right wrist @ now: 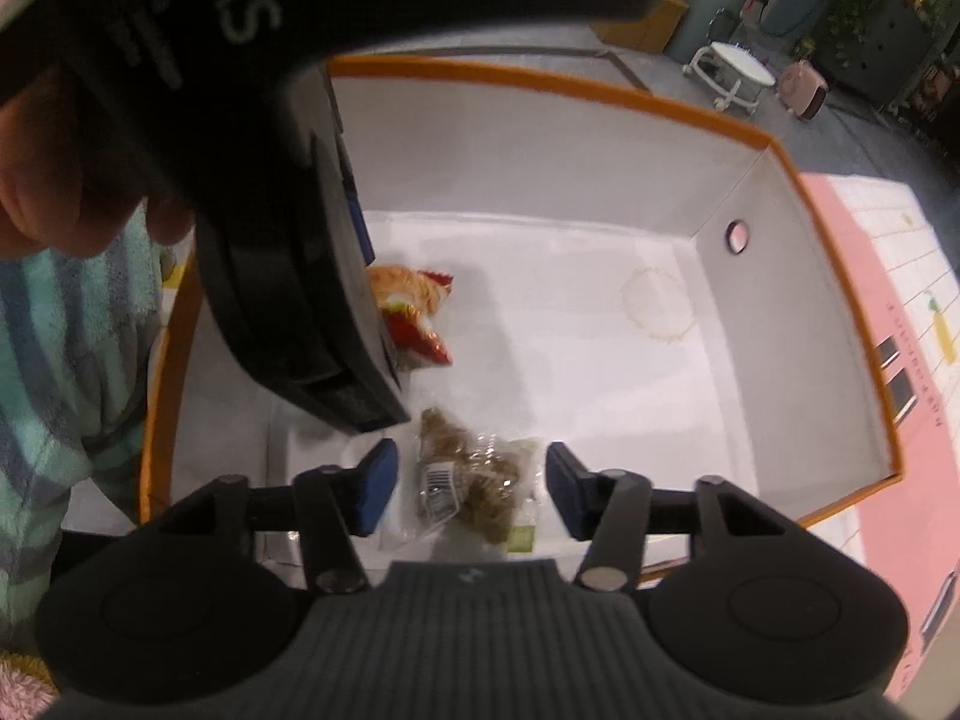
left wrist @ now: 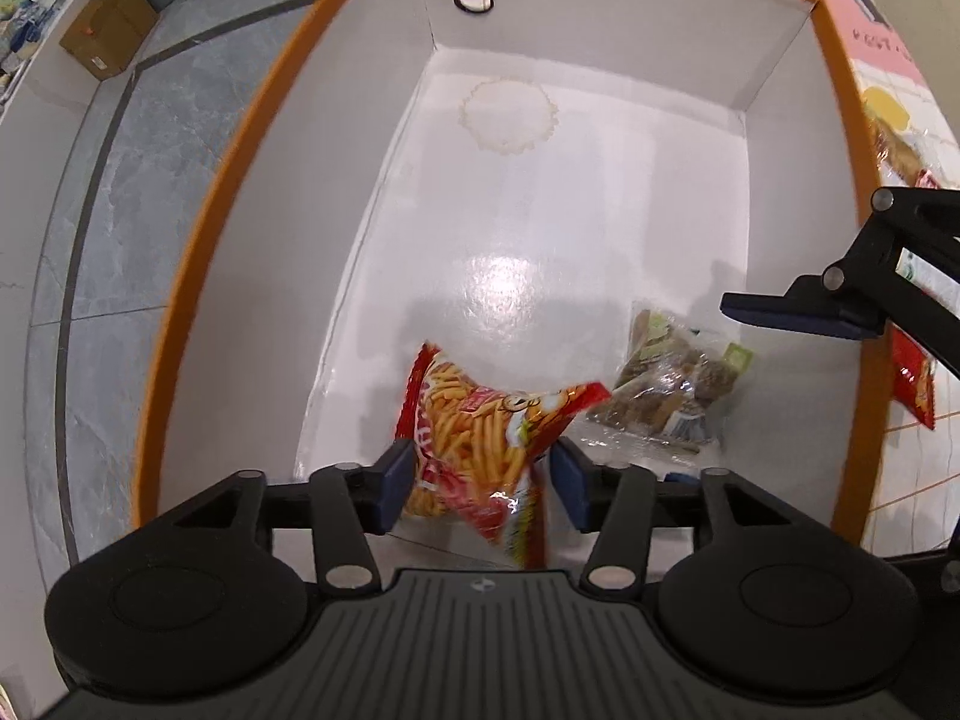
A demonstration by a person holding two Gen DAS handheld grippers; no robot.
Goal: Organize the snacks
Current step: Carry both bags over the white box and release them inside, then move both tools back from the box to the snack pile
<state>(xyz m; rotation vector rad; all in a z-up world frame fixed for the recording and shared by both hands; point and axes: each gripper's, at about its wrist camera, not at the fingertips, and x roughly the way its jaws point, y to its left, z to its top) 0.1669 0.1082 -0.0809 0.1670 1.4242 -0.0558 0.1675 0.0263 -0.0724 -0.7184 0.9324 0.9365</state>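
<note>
Grey stone floor tiles [left wrist: 120,192] surround a big box [left wrist: 204,228] with an orange rim and white inner walls, which stands on a pink and white mat [right wrist: 900,312]. Inside the box, on its white bottom, two snack packs lie near one corner.

From the left wrist view, the left gripper [left wrist: 483,483] points down into the box. Its jaws stand apart, and a red bag of stick snacks [left wrist: 480,438] is between the blue pads [left wrist: 396,483]. The left pad seems to touch the bag edge, the right pad is just beside it; the pads do not press the bag. The bag is partly blurred at its lower end.

From the right wrist view, the right gripper [right wrist: 465,492] is also over the box, and its jaws are apart. A clear bag of brown snacks [right wrist: 474,474] lies on the box bottom between the pads, and there is free space on both sides of it. The red bag is beyond the clear bag, well apart from it.

More red packs [left wrist: 912,378] lie on the mat outside the box. A person's hand [right wrist: 54,192] and a striped sleeve [right wrist: 66,348] show at the left of the right wrist view.
</note>
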